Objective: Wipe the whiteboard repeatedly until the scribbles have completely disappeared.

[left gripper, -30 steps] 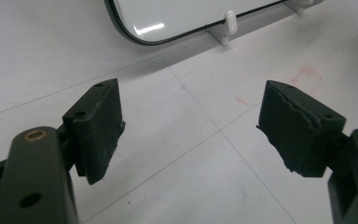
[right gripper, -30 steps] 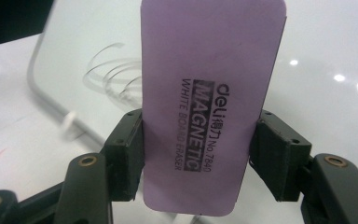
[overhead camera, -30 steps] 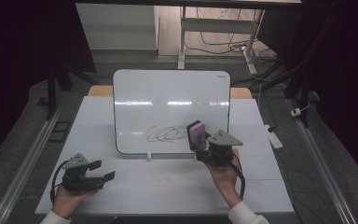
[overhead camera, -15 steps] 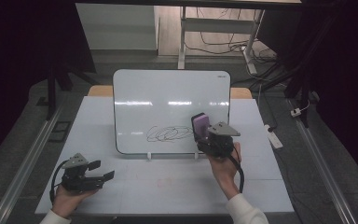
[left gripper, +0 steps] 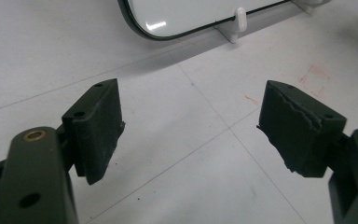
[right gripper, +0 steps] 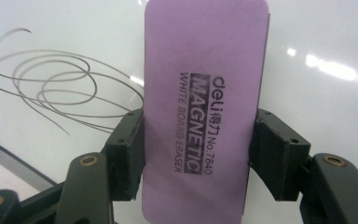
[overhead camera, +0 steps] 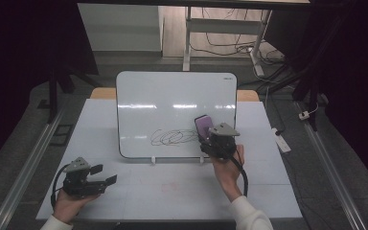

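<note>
At the near left of the surface (overhead camera: 139, 187) the left claw (overhead camera: 106, 174) rests low in the person's hand, with its jaws standing wide and nothing between them; in the left gripper view only bare white surface lies beyond the pads. In the middle stands the whiteboard (overhead camera: 172, 100), propped upright on small white feet, with a looping dark scribble (overhead camera: 172, 137) on its lower part. Just right of the scribble, the right claw (overhead camera: 206, 135) holds the purple eraser (overhead camera: 203, 126) by its two long edges, and the eraser's face is at the board or very close to it. I think the wiping is about to begin. The risk is that a hard push tips or slides the board backwards, because the left claw does not steady it. Also the eraser may twist in the grip if it meets the board at an angle.
</note>
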A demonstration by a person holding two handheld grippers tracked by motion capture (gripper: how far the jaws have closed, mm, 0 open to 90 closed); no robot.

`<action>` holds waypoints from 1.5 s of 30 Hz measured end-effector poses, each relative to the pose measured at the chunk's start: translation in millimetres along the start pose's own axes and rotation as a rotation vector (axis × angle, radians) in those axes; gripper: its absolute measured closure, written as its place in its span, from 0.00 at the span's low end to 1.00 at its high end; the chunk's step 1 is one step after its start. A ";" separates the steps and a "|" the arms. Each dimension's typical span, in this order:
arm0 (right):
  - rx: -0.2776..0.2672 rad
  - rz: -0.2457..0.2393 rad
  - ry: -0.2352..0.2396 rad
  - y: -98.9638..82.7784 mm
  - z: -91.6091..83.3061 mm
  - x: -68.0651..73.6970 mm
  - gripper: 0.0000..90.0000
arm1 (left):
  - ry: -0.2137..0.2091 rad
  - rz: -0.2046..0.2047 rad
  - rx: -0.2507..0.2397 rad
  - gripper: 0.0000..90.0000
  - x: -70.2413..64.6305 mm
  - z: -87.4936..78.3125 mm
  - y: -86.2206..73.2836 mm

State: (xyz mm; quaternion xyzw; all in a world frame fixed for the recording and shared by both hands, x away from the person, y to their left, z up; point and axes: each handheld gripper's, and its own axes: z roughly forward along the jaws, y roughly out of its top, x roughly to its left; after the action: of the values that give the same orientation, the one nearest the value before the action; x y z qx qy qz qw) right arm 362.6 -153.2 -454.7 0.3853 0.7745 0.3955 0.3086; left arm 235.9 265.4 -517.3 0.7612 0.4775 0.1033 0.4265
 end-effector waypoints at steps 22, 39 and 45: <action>0.013 -0.133 -0.002 1.1 18.0 47.3 0.45 | 0.002 0.003 0.007 0.25 0.5 2.0 0.3; -0.013 -0.031 -0.032 2.0 10.5 19.6 0.45 | 0.004 -0.005 0.003 0.25 1.8 1.6 0.4; -0.018 -0.023 0.010 2.8 16.4 36.8 0.45 | 0.002 0.001 0.006 0.25 1.1 2.4 0.5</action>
State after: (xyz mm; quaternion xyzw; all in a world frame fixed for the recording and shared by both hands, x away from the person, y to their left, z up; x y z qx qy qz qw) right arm 357.6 -115.0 -466.9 0.3713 0.7768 0.4010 0.3128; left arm 238.2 264.9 -518.8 0.7626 0.4777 0.1029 0.4239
